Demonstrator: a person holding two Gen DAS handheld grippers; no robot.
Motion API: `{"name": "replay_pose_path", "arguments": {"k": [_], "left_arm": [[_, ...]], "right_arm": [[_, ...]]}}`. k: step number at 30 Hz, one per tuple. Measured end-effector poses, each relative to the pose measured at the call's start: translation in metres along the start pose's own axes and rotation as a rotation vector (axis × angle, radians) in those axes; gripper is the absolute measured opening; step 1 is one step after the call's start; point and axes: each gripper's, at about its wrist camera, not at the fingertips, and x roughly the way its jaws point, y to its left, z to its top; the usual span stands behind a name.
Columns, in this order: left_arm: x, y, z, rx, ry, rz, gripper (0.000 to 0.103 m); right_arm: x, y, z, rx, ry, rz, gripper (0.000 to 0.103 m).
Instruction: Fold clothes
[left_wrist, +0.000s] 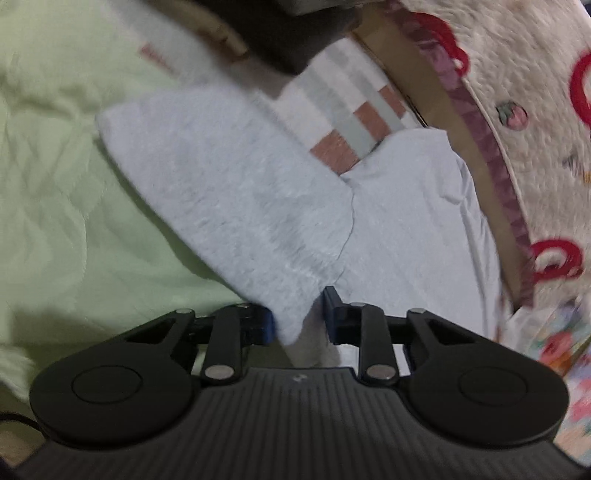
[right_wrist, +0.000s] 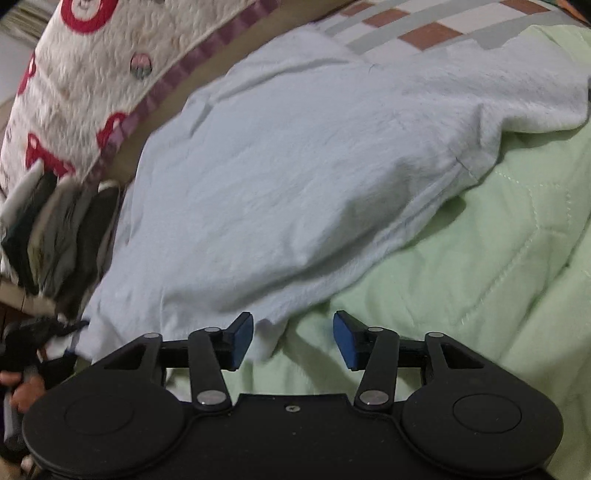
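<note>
garment (right_wrist: 295, 177) on quilt (right_wrist: 480, 258) — clothes stack (right_wrist: 55, 229) left, blanket (right_wrist: 92, 74) behind

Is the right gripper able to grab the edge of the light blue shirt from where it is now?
Probably yes. The right gripper is open, and the light blue shirt has its hem lying just by the left finger on the green quilt, with nothing between.

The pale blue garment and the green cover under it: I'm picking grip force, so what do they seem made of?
The pale blue garment looks like soft matte cotton knit, possibly fleecy: fuzzy nap, gentle creases. The light green bed cover looks like padded quilted fabric: stitched lines, puffy panels. Fibre cannot be confirmed.
</note>
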Motion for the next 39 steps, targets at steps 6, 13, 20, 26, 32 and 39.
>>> {"name": "replay_pose_path", "arguments": {"k": [6, 13, 20, 26, 32, 39], "left_arm": [[-0.009, -0.020, -0.007, 0.169, -0.060, 0.075, 0.022], [-0.027, 0.009, 0.012, -0.051, 0.064, -0.119, 0.023], [-0.018, 0.016, 0.005, -0.097, 0.137, -0.166, 0.024], [-0.017, -0.005, 0.005, 0.072, -0.008, -0.148, 0.022], [-0.064, -0.029, 0.014, 0.259, -0.204, -0.131, 0.000], [-0.107, -0.019, 0.021, 0.238, -0.309, -0.191, 0.000]], "right_arm": [[0.007, 0.018, -0.002, -0.217, -0.111, -0.019, 0.012], [-0.032, -0.004, 0.003, -0.102, -0.207, 0.235, 0.007], [0.001, 0.005, 0.000, -0.064, -0.113, 0.173, 0.020], [0.018, 0.008, 0.003, -0.087, -0.113, 0.155, 0.016], [-0.057, 0.011, 0.024, -0.015, -0.249, 0.414, 0.006], [-0.096, 0.018, 0.022, -0.096, -0.195, 0.389, 0.006]]}}
